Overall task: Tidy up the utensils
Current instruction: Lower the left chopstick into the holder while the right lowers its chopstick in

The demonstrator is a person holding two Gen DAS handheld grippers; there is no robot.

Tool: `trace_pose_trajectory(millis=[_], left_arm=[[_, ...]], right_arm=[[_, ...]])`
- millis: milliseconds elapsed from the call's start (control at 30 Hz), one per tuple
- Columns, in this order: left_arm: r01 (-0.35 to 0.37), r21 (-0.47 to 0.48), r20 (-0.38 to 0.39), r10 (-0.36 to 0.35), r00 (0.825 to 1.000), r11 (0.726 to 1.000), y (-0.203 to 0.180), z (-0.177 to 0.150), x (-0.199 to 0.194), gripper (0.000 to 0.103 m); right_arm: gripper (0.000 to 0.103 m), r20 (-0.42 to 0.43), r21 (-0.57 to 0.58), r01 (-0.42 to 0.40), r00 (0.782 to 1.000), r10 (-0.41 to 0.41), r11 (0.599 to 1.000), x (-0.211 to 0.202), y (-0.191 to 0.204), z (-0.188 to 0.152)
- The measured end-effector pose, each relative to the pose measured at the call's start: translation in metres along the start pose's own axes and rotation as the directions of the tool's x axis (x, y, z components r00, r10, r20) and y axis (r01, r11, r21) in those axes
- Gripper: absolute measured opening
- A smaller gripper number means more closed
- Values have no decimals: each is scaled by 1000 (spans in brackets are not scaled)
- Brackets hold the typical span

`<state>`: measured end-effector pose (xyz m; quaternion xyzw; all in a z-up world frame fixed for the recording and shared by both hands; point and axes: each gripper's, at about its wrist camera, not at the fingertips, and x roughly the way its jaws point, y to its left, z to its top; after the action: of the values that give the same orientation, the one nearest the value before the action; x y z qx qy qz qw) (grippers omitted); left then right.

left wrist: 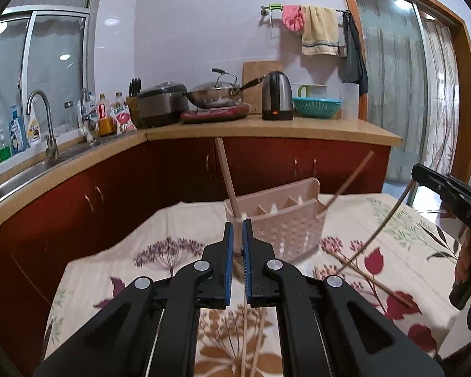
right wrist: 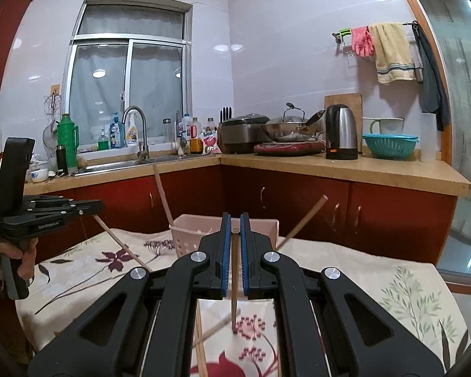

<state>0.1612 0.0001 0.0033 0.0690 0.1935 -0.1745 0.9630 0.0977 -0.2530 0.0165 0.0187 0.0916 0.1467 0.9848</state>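
A pink slotted utensil basket [left wrist: 285, 220] stands on the floral tablecloth, with two chopsticks [left wrist: 227, 176] leaning out of it; it also shows in the right wrist view [right wrist: 188, 235]. My left gripper [left wrist: 238, 223] is shut on a chopstick [left wrist: 237, 267] just in front of the basket. My right gripper [right wrist: 235, 218] is shut on a chopstick [right wrist: 234, 286] that hangs down to the cloth. The right gripper shows at the right edge of the left wrist view [left wrist: 449, 194], with its chopstick [left wrist: 383, 226]. The left gripper shows at the left of the right wrist view [right wrist: 88, 205], with its chopstick [right wrist: 122, 246].
Several loose chopsticks [left wrist: 370, 278] lie on the tablecloth [left wrist: 116, 267], some under the jaws [right wrist: 201, 342]. Behind the table runs a wooden counter [left wrist: 267, 128] with red cabinets, a sink [left wrist: 31, 169], a kettle [left wrist: 277, 95], a wok and a teal colander.
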Motion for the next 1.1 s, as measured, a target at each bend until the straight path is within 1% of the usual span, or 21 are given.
trace_pose_trajectory(millis=[133, 233, 367, 533, 800, 967, 1100], left_arm=[[4, -18, 14, -4, 1000, 1000, 4, 6, 12, 7], [10, -10, 11, -10, 1000, 1000, 3, 6, 19, 7], [23, 0, 10, -23, 1000, 1000, -2, 4, 26, 10], [48, 1, 13, -48, 999, 999, -4, 11, 23, 8], [74, 61, 57, -78, 995, 995, -16, 38, -2, 6], [107, 74, 99, -114, 989, 992, -21, 65, -19, 6], [111, 83, 141, -122, 982, 990, -21, 88, -26, 6]], right_arm=[[7, -37, 15, -8, 999, 9, 1000, 23, -3, -1], [7, -48, 13, -1, 999, 2, 1000, 32, -3, -3], [7, -46, 15, 8, 999, -7, 1000, 36, -2, -2], [6, -38, 9, 6, 999, -5, 1000, 35, -1, 5], [6, 16, 14, -25, 1000, 25, 1000, 22, 0, 29], [6, 62, 18, -47, 997, 46, 999, 14, -2, 48], [6, 108, 10, -52, 993, 51, 999, 10, -6, 67]])
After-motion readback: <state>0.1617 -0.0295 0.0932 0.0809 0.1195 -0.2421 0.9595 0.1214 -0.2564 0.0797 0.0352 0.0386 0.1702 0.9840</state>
